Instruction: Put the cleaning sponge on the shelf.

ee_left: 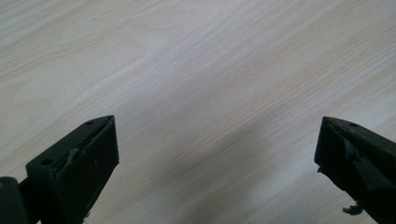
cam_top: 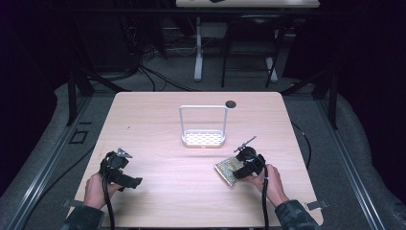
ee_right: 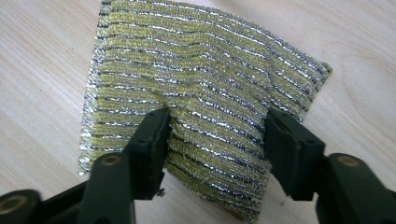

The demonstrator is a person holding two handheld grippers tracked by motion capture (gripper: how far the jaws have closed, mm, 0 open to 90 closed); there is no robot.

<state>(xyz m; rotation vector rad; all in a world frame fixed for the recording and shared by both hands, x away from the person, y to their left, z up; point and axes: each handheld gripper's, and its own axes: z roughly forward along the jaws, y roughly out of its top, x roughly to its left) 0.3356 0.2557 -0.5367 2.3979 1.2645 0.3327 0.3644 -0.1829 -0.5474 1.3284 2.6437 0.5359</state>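
Observation:
A gold-and-silver striped scouring pad [cam_top: 227, 171] lies on the light wooden table [cam_top: 182, 191] at the front right. In the right gripper view my right gripper [ee_right: 215, 135] has its two jaws pressed onto the near part of the pad [ee_right: 205, 84]. The fabric is bunched and creased between them, and the pad's edges spread past both jaws. In the high view this gripper [cam_top: 241, 167] sits at the pad's right edge. My left gripper [cam_top: 135, 182] rests at the front left, jaws wide apart over bare wood [ee_left: 217, 140] with nothing between them.
A white wire rack [cam_top: 203, 138] with a tall handle loop and a perforated base stands at the table's middle, behind the pad. A small dark round spot [cam_top: 231, 103] marks the far edge. Cables trail from both grippers toward the front edge.

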